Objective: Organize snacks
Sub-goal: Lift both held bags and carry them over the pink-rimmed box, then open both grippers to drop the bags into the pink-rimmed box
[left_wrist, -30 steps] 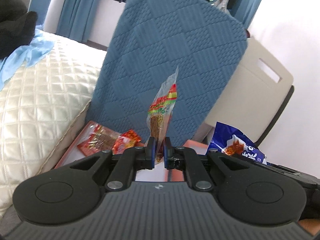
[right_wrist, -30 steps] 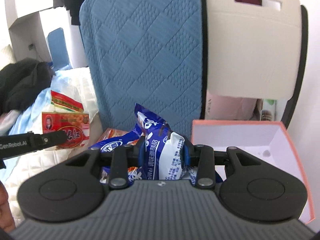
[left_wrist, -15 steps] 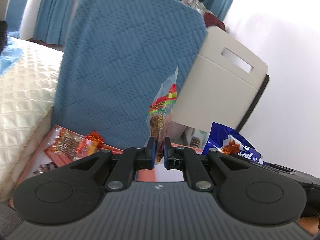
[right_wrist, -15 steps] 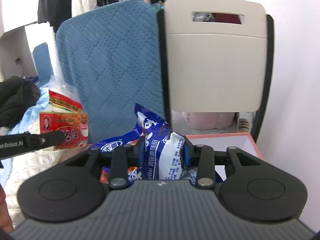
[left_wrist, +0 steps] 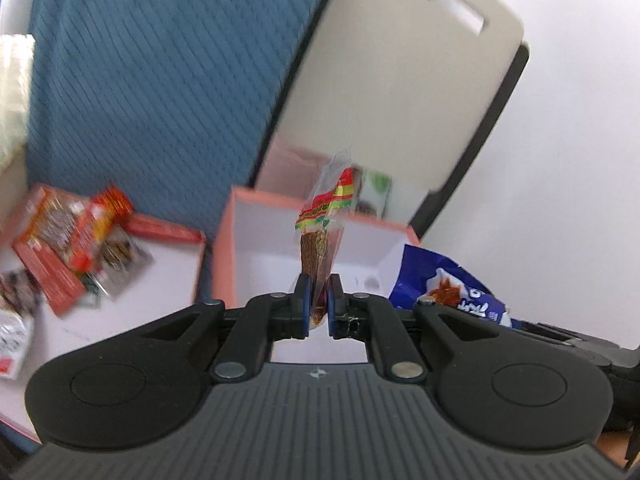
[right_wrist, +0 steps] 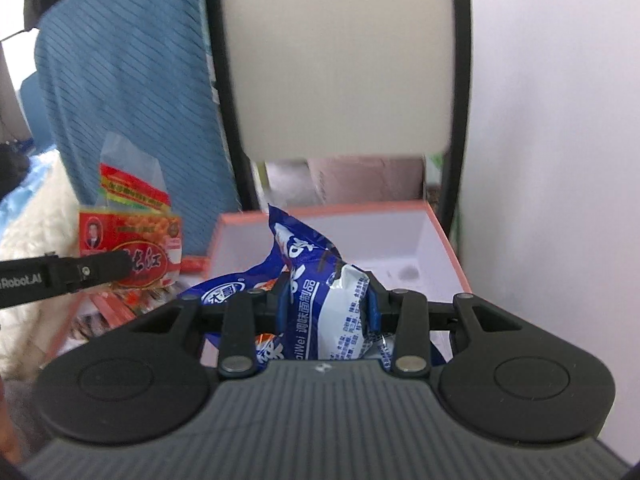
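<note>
— Left wrist view, centre: what does the left gripper hold?
— Its jaws pinch a clear red-labelled snack packet that stands upright, in front of the pink-rimmed white box.
— And the lower right?
— A blue snack bag shows there, beside the box.
— Right wrist view?
— The right gripper is clamped on that blue bag, low in the centre before the same box. The red packet sits at middle left
— Other snacks?
— Loose packets lie on a tray at the left, blurred
</note>
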`<action>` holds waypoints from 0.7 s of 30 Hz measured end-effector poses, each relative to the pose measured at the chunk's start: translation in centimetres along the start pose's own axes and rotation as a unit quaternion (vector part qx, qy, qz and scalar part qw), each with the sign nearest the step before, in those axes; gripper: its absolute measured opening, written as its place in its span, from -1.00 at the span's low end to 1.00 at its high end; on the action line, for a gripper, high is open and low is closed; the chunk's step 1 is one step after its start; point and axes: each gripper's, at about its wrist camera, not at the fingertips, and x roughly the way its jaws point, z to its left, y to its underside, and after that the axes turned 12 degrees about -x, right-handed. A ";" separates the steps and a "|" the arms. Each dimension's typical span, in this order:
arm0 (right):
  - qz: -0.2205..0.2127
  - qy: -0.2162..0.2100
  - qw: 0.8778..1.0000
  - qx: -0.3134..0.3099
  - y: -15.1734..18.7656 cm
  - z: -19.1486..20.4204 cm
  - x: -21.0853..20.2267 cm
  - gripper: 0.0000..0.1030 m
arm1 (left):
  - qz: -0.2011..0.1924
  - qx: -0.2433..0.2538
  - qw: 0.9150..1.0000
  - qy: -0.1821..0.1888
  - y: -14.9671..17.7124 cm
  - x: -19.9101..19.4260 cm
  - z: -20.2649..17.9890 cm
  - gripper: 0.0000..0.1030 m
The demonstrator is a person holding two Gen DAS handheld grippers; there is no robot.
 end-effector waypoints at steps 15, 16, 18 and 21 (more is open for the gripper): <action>0.094 -0.002 0.995 0.028 6.9 -3.5 7.4 -0.23 | 0.073 0.030 0.996 -0.029 4.4 7.3 -0.4 -0.81; 0.096 -0.001 0.995 0.026 6.9 -3.5 7.7 -0.23 | 0.075 0.031 0.996 -0.030 4.4 7.4 -0.4 -0.81; 0.101 0.002 0.994 0.029 7.1 -3.6 8.0 -0.22 | 0.082 0.032 0.996 -0.031 4.4 7.6 -0.2 -0.80; 0.103 0.002 0.994 0.040 7.4 -3.9 8.2 -0.18 | 0.082 0.040 0.995 -0.033 4.4 7.5 -0.4 -0.71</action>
